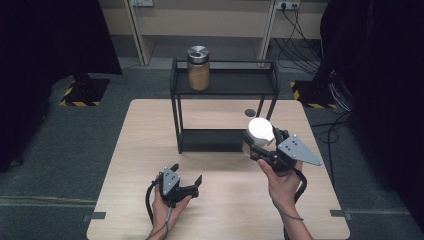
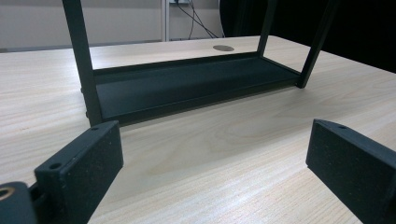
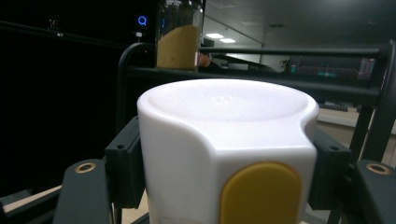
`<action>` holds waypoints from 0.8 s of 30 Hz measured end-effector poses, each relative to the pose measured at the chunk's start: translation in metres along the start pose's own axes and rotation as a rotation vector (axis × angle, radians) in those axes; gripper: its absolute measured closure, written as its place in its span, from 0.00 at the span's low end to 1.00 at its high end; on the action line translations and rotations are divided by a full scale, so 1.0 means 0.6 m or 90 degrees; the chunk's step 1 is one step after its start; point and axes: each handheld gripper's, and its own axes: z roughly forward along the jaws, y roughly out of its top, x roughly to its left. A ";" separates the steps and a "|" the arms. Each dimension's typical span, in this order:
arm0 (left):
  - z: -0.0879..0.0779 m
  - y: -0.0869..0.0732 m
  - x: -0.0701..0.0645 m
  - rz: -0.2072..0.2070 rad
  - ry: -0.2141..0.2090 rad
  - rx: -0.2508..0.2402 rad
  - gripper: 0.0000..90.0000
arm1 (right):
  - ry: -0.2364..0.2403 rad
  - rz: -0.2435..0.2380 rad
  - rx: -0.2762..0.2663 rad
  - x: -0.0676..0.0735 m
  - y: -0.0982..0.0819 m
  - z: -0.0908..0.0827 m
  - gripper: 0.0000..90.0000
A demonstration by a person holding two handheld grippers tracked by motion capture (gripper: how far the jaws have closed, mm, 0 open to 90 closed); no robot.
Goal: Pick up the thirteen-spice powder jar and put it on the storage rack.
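Note:
A white-lidded container [image 1: 260,131] with a yellow button on its side [image 3: 260,191] is lifted above the table in front of the black two-tier shelf [image 1: 225,90]. My right gripper [image 1: 260,145] is shut on the container [image 3: 224,140], one black pad pressed on each side. A glass jar [image 1: 198,68] with a metal lid and tan powder stands on the shelf's top tier, and that jar [image 3: 178,39] is behind and above the held lid. My left gripper [image 1: 187,181] stays low over the table, open, and the space between its fingers [image 2: 79,170] holds nothing.
The shelf's bottom tier [image 2: 187,84] lies bare straight ahead of the left gripper. A round grommet [image 1: 250,113] sits in the wooden table [image 1: 150,150] behind the shelf. Cables and stand bases are on the floor beyond the table.

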 end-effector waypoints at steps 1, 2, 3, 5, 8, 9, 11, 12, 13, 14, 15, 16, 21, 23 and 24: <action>0.000 0.000 0.000 -0.001 0.000 0.000 0.03 | 0.001 -0.003 -0.003 -0.001 0.008 0.004 0.34; 0.000 0.000 0.000 -0.001 0.000 0.000 0.03 | 0.001 -0.003 -0.003 -0.001 0.008 0.004 0.34; 0.000 0.000 0.000 -0.002 -0.001 -0.001 0.03 | 0.001 -0.007 -0.007 -0.002 0.016 0.009 0.34; 0.000 0.000 0.001 -0.001 -0.001 0.000 0.03 | 0.002 -0.009 -0.008 -0.002 0.020 0.012 0.34; 0.000 0.000 0.000 -0.001 -0.001 -0.001 0.03 | 0.000 -0.015 -0.015 -0.004 0.034 0.020 0.34; 0.000 0.000 0.001 -0.001 -0.001 -0.001 0.03 | 0.000 -0.014 -0.015 -0.005 0.037 0.022 0.34; 0.000 0.000 0.001 -0.002 -0.001 -0.001 0.03 | 0.001 -0.013 -0.017 -0.007 0.043 0.027 0.34; 0.000 0.000 0.001 -0.002 -0.001 -0.001 0.03 | 0.001 -0.013 -0.018 -0.008 0.046 0.030 0.34; 0.000 0.000 0.001 -0.001 -0.002 -0.001 0.03 | 0.001 -0.015 -0.019 -0.010 0.049 0.032 0.34; 0.000 0.000 0.001 -0.001 -0.002 0.000 0.03 | 0.002 -0.017 -0.018 -0.010 0.052 0.034 0.34; 0.000 0.000 0.000 0.000 -0.001 -0.001 0.03 | 0.001 -0.020 -0.017 -0.012 0.056 0.039 0.34; 0.000 0.000 0.000 0.000 -0.001 -0.001 0.03 | 0.001 -0.019 -0.018 -0.013 0.059 0.041 0.34; 0.000 0.000 0.001 -0.002 -0.002 -0.001 0.03 | 0.004 -0.014 -0.020 -0.018 0.070 0.048 0.34; 0.000 0.000 0.001 -0.001 -0.002 -0.001 0.03 | 0.004 -0.018 -0.022 -0.021 0.080 0.053 0.34; 0.000 -0.001 0.001 -0.001 -0.002 -0.001 0.03 | 0.005 -0.018 -0.022 -0.022 0.084 0.055 0.34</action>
